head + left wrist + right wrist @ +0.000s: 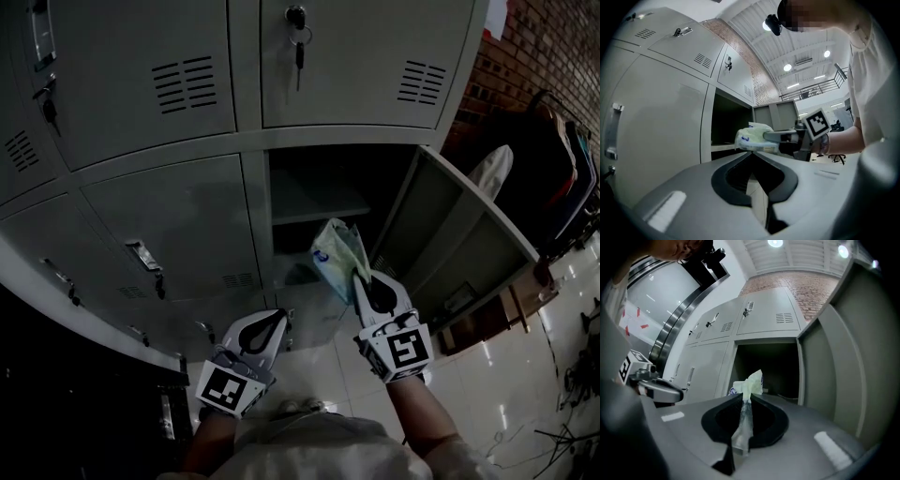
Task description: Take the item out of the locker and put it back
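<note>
The item is a soft pale-green plastic packet (336, 255) with blue print. My right gripper (361, 279) is shut on its near edge and holds it in the air just in front of the open locker (328, 187). In the right gripper view the packet (751, 383) stands up between the closed jaws, before the dark opening (768, 366). My left gripper (284, 319) hangs lower and to the left, shut with nothing in it. The left gripper view shows the packet (752, 138) held by the right gripper (771, 136), beyond the left gripper's (752, 153) closed tips.
The locker door (469, 234) stands swung open to the right. A shelf (314, 202) crosses the inside of the compartment. Keys (298, 42) hang from the lock of the locker above. Closed locker doors (178, 225) fill the left. Dark chairs (562, 178) stand by a brick wall at the right.
</note>
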